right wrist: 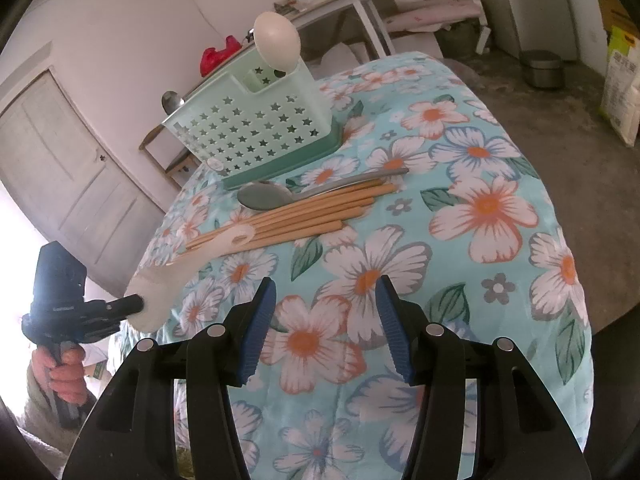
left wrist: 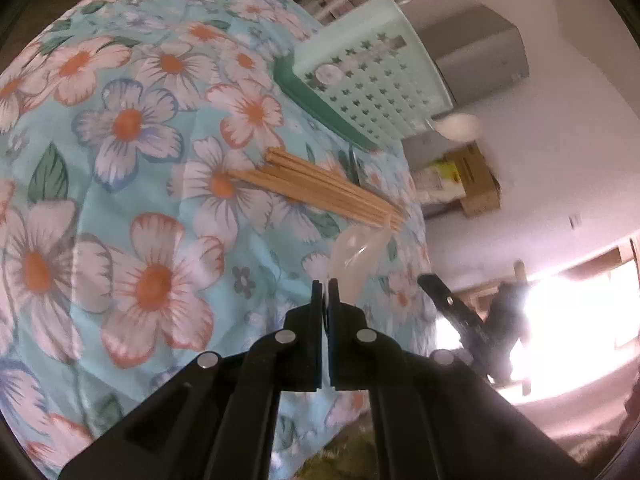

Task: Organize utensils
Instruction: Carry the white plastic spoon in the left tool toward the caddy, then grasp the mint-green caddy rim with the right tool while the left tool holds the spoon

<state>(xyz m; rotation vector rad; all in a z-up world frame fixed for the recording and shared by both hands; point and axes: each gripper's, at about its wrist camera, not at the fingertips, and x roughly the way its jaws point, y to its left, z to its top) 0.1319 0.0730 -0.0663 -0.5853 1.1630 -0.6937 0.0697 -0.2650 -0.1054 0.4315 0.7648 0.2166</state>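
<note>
My left gripper (left wrist: 326, 285) is shut on the bowl end of a translucent white plastic spoon (left wrist: 356, 254). The spoon's handle points away from the jaws and reaches the near ends of a bundle of wooden chopsticks (left wrist: 320, 188). In the right wrist view the same left gripper (right wrist: 134, 304) holds that plastic spoon (right wrist: 160, 292) at the table's left edge. There the chopsticks (right wrist: 304, 216) lie beside a metal spoon (right wrist: 264, 196). Behind them stands a mint green utensil basket (right wrist: 252, 128) with star holes. My right gripper (right wrist: 325, 282) hangs open over the cloth, with nothing between its fingers.
A round table under a floral blue cloth (right wrist: 480, 208) carries everything. A white ladle (right wrist: 278, 40) and a metal spoon (right wrist: 172, 100) stand in the basket. A person's hand (right wrist: 64, 372) grips the left tool. A door, a side table and sacks ring the room.
</note>
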